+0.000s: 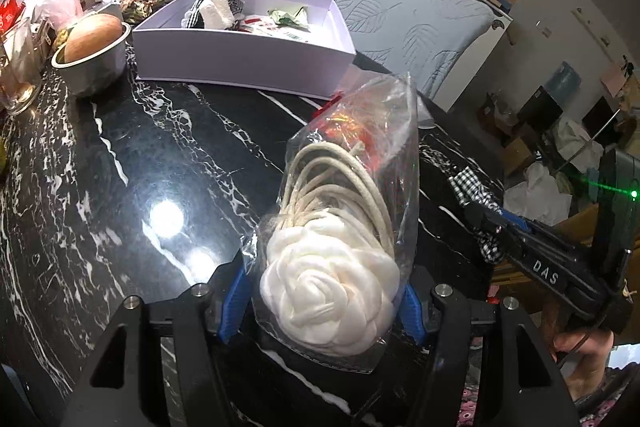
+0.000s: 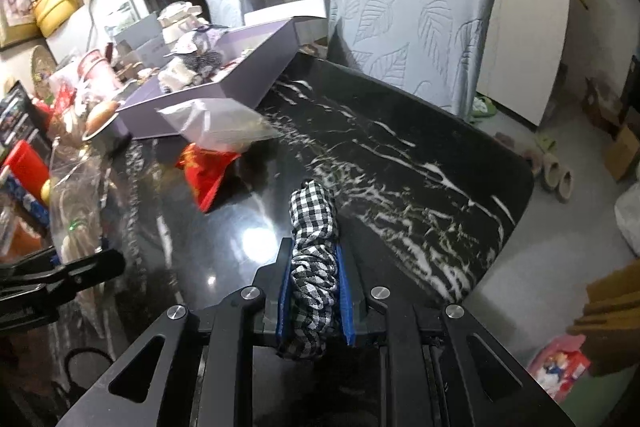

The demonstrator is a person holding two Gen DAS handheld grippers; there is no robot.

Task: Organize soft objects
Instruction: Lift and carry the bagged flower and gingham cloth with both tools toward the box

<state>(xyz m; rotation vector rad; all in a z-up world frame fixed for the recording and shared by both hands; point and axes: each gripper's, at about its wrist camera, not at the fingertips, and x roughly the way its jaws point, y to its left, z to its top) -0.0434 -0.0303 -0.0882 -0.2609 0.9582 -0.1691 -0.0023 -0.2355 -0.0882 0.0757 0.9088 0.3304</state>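
**Both tongs loaded, box ahead**

Left gripper (image 1: 326,301) clamped at mid width on a clear bag (image 1: 352,195) holding a white fabric rose and cord. Right gripper (image 2: 314,291) pinched nearly shut on a checked cloth roll (image 2: 312,239), long axis running straight out along the fingers. Lavender box (image 1: 244,55) ahead and slightly left of the left tongs, ahead and well left of the right; left hand judged nearer.

Only from the left wrist: the box's inside, already partly filled. Only from the right wrist: the table's (image 2: 400,167) far edge and a chair beyond.
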